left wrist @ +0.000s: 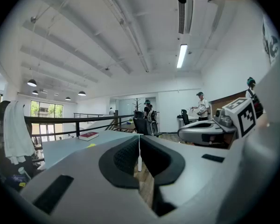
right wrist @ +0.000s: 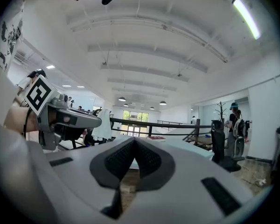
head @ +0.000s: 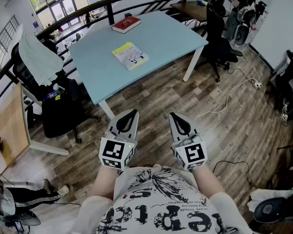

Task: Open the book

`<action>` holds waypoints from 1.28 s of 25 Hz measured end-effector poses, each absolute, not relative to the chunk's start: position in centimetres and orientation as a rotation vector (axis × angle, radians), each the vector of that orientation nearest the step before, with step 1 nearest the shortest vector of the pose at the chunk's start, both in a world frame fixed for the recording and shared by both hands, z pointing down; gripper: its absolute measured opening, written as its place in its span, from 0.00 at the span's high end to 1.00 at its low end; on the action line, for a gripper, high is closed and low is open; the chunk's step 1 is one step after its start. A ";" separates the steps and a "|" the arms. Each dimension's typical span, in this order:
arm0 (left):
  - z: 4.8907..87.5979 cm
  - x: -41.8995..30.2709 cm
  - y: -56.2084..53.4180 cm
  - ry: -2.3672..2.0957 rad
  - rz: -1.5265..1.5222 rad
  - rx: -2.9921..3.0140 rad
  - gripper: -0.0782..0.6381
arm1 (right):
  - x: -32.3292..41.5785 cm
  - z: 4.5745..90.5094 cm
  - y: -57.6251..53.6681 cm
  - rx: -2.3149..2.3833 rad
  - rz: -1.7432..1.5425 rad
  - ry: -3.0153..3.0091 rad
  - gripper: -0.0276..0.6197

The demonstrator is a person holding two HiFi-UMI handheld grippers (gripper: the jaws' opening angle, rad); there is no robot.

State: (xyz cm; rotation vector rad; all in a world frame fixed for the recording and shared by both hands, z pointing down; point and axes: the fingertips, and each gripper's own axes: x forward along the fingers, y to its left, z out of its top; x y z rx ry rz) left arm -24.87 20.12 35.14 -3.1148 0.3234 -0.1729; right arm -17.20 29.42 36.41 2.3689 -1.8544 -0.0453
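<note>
Wood-plank flooring [head: 234, 126] lies under a light blue table [head: 166, 38], on which two books are seen, well apart from both grippers. A thin yellow-green book [head: 130, 55] lies flat and closed near the middle of the tabletop, and a thicker red book [head: 126, 24] lies closed at the far edge. Which one is meant cannot be settled from the task alone; the yellow-green book is the nearer.

The yellow-green book is judged to be a light, flexible paperback that could slide on the smooth tabletop when its cover is lifted. It would best be steadied with one gripper near the spine while the cover is taken at its free long edge. The spine side cannot be made out at this range. The red book is judged stiffer and heavier, so less likely to shift.

In the head view, the long axis of the yellow-green book runs diagonally from far left to near right. That of the red book runs from near left to far right.

The left gripper [head: 134, 112] and the right gripper [head: 172, 115] are held level over the floor in front of the table, each with its jaws closed and nothing between them.
</note>
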 end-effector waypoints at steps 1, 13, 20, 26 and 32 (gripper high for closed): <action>35.1 -24.6 20.1 0.321 -0.176 -3.116 0.86 | -17.0 36.4 29.4 2.368 -0.043 -1.854 0.94; 36.1 -20.8 21.1 0.365 -0.208 -3.134 0.86 | -12.7 37.5 30.2 2.389 0.021 -1.902 0.94; 37.2 -19.3 20.9 0.391 -0.266 -3.135 0.86 | -10.1 38.6 30.2 2.407 0.078 -1.899 0.94; 38.7 -16.9 18.4 0.417 -0.320 -3.154 0.86 | -7.4 40.1 28.0 2.407 0.135 -1.894 0.94; 38.6 -11.3 12.3 0.419 -0.300 -3.153 0.86 | -2.3 40.1 22.4 2.393 0.114 -1.896 0.94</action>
